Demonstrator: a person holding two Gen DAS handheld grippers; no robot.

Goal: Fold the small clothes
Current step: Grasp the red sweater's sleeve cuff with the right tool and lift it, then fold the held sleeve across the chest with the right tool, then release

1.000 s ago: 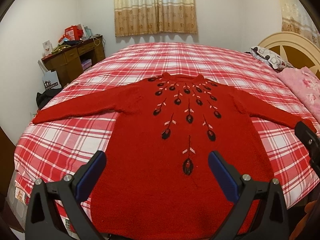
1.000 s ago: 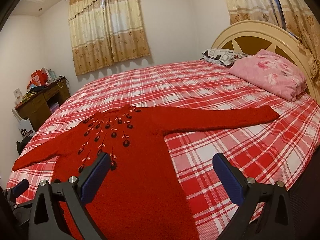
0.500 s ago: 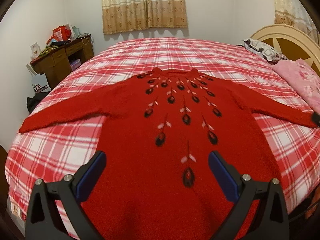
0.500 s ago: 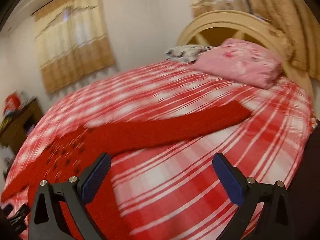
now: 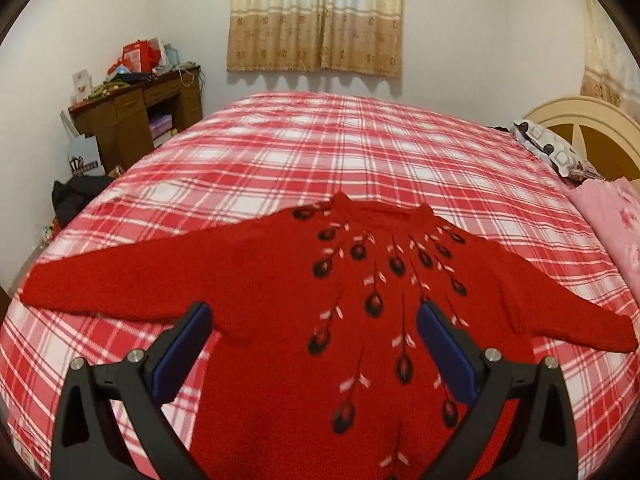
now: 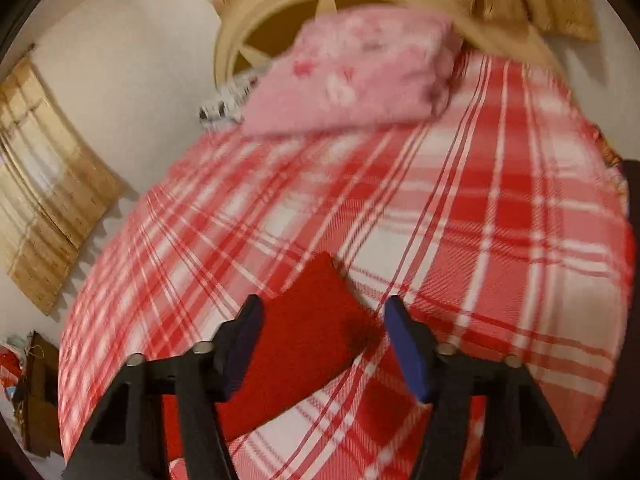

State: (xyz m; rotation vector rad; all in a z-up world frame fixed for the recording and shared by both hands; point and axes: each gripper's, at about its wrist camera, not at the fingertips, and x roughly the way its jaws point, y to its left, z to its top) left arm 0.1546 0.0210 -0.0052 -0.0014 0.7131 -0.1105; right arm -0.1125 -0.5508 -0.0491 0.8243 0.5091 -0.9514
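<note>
A red knitted sweater [image 5: 280, 280] with dark leaf motifs lies flat, front up, on the red-and-white plaid bed [image 5: 320, 152], both sleeves spread out. My left gripper [image 5: 312, 332] hovers open over the sweater's left chest, near the armpit of its left sleeve [image 5: 120, 284], with nothing between the pads. In the right wrist view the cuff end of the right sleeve [image 6: 316, 320] lies between the blue pads of my right gripper [image 6: 322, 320]. Its jaws are closing and the pads stand apart from the cloth.
A pink floral quilt [image 6: 352, 76] and a patterned pillow [image 5: 548, 148] lie by the cream headboard [image 6: 256, 12]. A cluttered wooden desk [image 5: 136, 108] stands left of the bed, with bags on the floor. A curtained window [image 5: 316, 16] is on the far wall.
The right gripper swung right along the sleeve to its cuff, rolled, and narrowed its jaws. The left gripper shifted left across the sweater's body towards the left sleeve.
</note>
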